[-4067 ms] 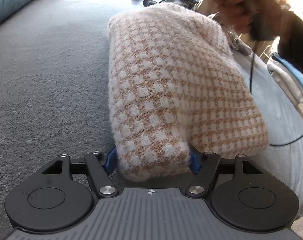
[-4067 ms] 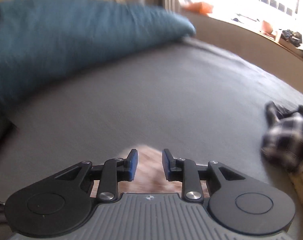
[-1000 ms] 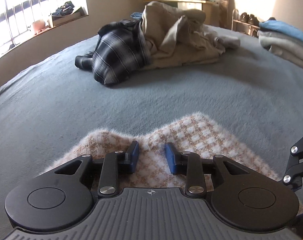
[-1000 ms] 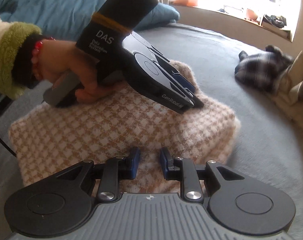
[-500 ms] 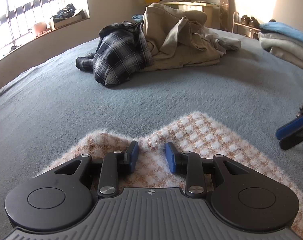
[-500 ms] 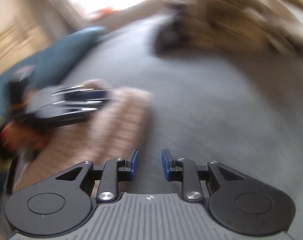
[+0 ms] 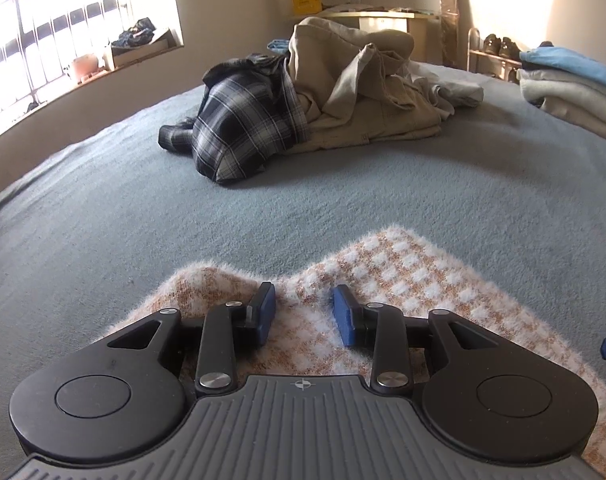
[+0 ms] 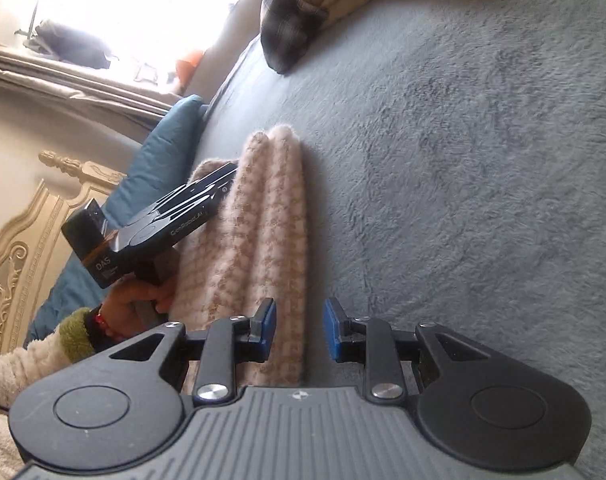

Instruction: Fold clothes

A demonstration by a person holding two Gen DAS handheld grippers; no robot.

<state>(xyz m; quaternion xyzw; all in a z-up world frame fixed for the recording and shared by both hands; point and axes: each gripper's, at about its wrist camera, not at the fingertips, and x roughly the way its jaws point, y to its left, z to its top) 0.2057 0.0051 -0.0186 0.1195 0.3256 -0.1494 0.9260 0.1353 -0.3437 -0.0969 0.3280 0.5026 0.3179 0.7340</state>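
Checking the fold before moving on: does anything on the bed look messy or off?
The sweater lies folded flat. The plaid shirt and beige clothes sit crumpled in a heap, unlike the neat stack at right.

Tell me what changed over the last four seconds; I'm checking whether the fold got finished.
The left hand-held gripper let go of the checked sweater it had clamped and now sits open above it. The right hand-held gripper swung out to the sweater's side edge, open. The sweater lies folded flat; the plaid shirt stayed heaped.
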